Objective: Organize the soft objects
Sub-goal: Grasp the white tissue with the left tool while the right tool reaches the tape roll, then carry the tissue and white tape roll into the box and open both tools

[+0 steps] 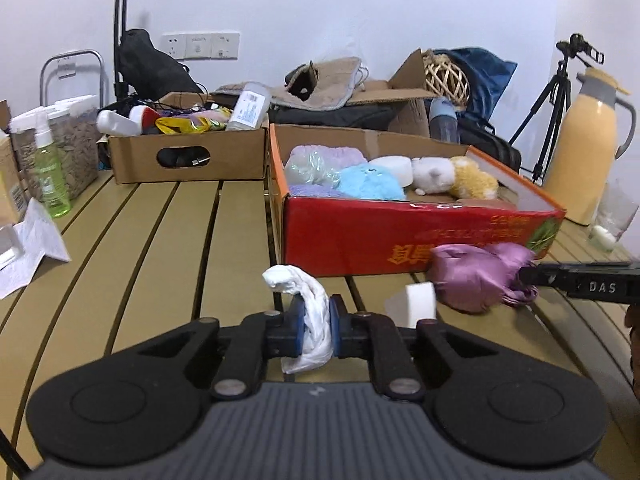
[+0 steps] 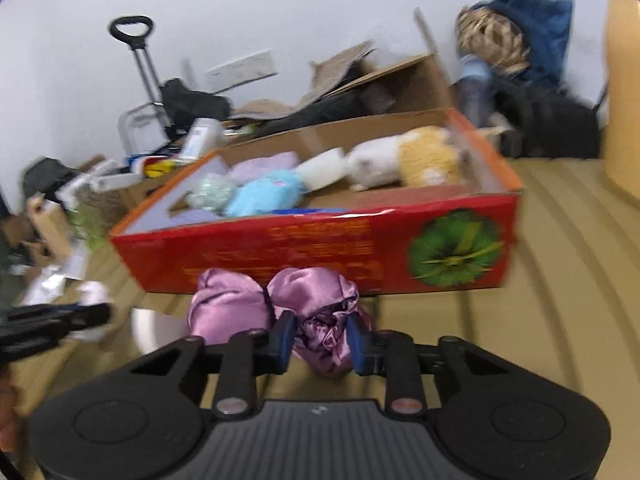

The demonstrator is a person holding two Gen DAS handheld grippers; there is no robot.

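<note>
- Right wrist view is blurred; right gripper (image 2: 320,338) clamps the purple satin cloth (image 2: 316,312) on the table (image 1: 160,240), against the red box (image 2: 320,248).
- Left gripper (image 1: 315,322) pinches a white cloth (image 1: 310,312); a white sponge (image 1: 418,306) lies beside it.

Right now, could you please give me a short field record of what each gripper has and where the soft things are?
left gripper: shut on white cloth
right gripper: closed around purple satin fabric, in front of the box
red box: holds blue plush, white-and-yellow plush
white sponge: on slatted table, outside the box
</note>
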